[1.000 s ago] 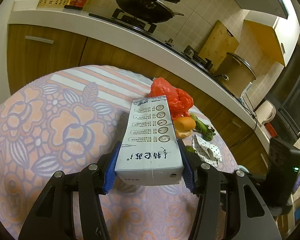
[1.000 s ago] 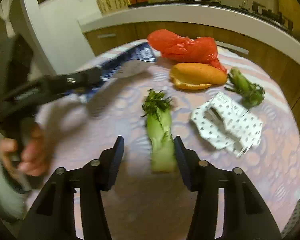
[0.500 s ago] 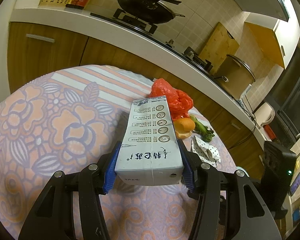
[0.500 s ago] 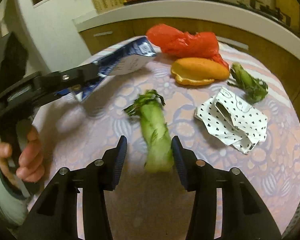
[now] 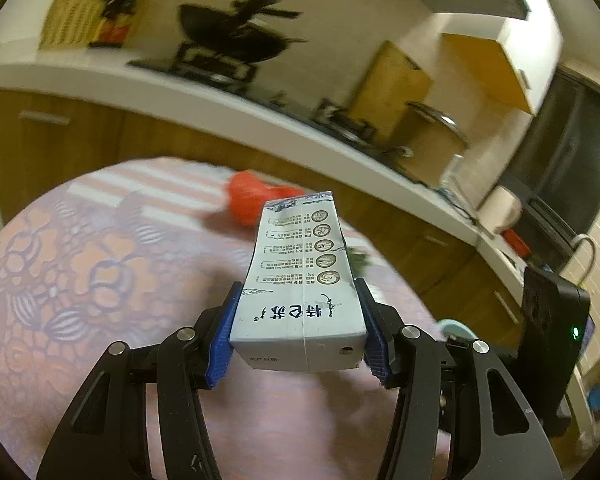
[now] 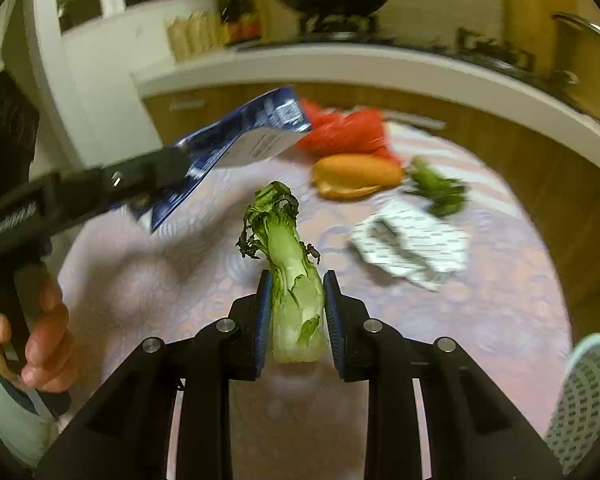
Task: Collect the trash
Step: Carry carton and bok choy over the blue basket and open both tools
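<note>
Milk carton [image 5: 300, 288] clamped in left tool [image 5: 298, 342]; only right view shows right tool [image 6: 296, 320] just closing onto bok choy stalk [image 6: 290, 280].

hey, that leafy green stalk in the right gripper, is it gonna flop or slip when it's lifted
The green stalk probably stays fairly stiff: its thick pale base sits between the right gripper pads, which have just been closing on it. The wilted leaves on top look limp and may droop. Its smooth, rounded base could slip.

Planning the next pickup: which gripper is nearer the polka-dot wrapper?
Right. The right gripper, jaws just closed on the bok choy stalk, is beside the polka-dot wrapper. The left gripper, holding the milk carton, sits across the table.
</note>
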A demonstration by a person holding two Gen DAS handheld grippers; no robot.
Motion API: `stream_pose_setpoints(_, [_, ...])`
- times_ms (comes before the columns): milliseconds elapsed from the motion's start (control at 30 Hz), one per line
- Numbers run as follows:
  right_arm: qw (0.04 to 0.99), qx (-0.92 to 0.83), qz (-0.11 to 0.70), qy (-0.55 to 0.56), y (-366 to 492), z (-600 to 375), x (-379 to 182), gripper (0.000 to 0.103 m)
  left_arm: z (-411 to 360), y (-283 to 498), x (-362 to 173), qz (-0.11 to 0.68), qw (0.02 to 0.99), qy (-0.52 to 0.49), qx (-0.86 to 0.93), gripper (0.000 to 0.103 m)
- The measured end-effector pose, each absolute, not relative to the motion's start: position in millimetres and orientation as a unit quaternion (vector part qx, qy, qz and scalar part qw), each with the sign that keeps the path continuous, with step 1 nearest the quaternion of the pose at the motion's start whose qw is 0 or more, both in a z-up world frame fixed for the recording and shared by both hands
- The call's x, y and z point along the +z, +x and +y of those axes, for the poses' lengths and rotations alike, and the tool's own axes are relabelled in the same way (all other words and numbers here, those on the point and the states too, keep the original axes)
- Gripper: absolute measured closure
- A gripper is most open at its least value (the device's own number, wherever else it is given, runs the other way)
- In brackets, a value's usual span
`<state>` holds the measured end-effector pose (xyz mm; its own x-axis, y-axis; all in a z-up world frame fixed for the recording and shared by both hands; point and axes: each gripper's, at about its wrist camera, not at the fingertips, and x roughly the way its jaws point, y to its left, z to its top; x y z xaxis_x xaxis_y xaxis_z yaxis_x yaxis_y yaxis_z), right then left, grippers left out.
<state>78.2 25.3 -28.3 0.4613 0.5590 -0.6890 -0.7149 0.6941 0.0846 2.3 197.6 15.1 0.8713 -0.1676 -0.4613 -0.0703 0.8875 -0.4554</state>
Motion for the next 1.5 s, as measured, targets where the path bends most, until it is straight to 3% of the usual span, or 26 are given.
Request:
stream_pose_setpoints(267, [0.894,0.309,0.321,-0.043,74.7,-72.2,5.8,0.080,126.8,14.4,55.9,0.233,0.943,-0.212,-0.109,0.051])
stream_pose_setpoints(600, [0.932,0.196,0.303,0.024,80.6,-208.0,14.8,0.080,4.1,65.7,56.8,0.273,0.928,-0.157,-0.199,0.051])
stream_pose_setpoints(1033, [0.925,0.062,0.363,0.097,93.1,-332.4,-35.4,0.080,-125.0,125.8,17.4,0.344,0.889,-0.099,-0.285,0.051])
stream_pose_setpoints(1400, [0.888,0.023,0.442,0.127,112.6,-356.4,-85.4,0.079,-162.1,149.4,-34.4,0.415,0.852,-0.090,-0.306,0.051])
stream_pose_setpoints(1433, [0.884,0.024,0.448,0.129,114.9,-355.9,-88.9,0.078,-162.9,150.4,-38.8,0.423,0.847,-0.090,-0.310,0.050])
stream_pose_setpoints(1500, [0.880,0.027,0.454,0.134,116.7,-355.2,-90.1,0.075,-162.8,151.2,-41.8,0.431,0.842,-0.094,-0.311,0.037])
